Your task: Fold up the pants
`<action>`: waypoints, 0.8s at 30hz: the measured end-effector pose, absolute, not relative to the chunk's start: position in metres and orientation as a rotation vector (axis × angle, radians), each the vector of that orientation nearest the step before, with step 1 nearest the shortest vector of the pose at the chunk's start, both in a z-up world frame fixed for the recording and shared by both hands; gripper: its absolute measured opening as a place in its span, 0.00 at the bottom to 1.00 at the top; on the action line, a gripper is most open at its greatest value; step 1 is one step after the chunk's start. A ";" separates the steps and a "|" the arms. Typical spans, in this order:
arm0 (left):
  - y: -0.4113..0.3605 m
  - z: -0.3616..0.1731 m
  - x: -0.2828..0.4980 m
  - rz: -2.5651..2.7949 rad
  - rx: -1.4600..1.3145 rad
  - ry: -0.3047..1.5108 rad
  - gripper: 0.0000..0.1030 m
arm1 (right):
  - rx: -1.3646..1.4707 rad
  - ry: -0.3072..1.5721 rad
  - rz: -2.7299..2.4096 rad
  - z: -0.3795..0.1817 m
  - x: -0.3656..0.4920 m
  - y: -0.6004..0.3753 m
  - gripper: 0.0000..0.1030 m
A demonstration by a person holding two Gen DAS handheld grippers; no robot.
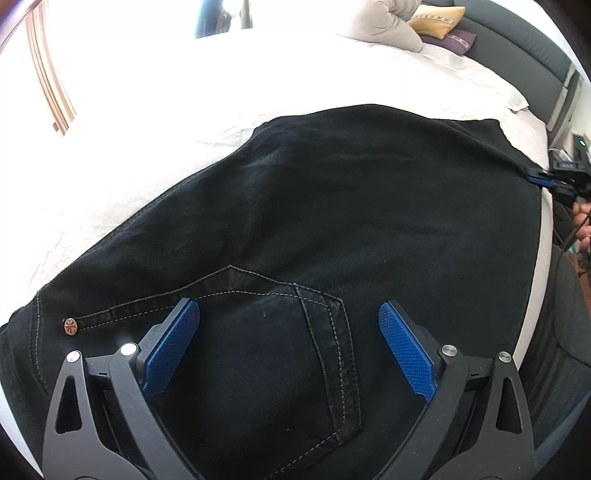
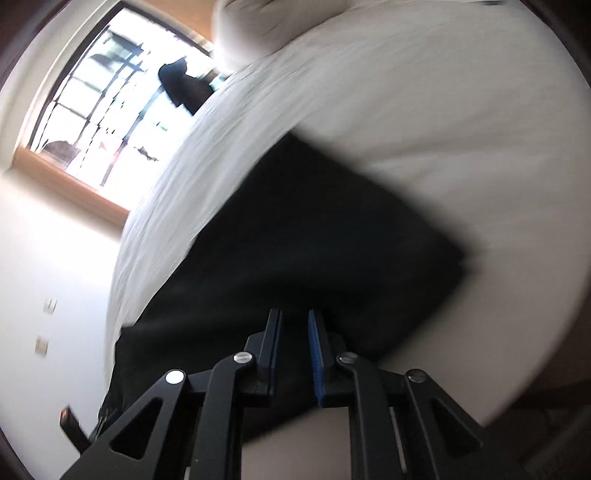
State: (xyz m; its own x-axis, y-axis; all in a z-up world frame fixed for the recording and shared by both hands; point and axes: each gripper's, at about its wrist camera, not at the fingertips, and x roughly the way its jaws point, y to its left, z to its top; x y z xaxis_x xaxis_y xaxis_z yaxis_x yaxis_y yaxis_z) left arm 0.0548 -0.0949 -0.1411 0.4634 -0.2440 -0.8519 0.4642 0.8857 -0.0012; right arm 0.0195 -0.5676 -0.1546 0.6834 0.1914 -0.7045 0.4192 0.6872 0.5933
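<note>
Black denim pants (image 1: pixel 332 206) lie spread across the white-sheeted bed (image 1: pixel 147 110), filling the middle and lower part of the left wrist frame, a stitched back pocket (image 1: pixel 280 354) at lower centre. The left gripper (image 1: pixel 289 321) hovers over that pocket, its blue-padded jaws spread wide with nothing between them. At the right edge of this frame, the right gripper (image 1: pixel 543 179) pinches a corner of the pants. Its own view is blurred: the right gripper (image 2: pixel 295 325) shows jaws nearly together on dark cloth (image 2: pixel 314 240). Pillows (image 1: pixel 391 22) sit at the upper right.
</note>
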 end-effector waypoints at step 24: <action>-0.154 -0.120 0.086 -0.506 0.185 1.005 0.96 | 0.945 0.625 -0.201 -0.136 -0.043 -0.612 0.67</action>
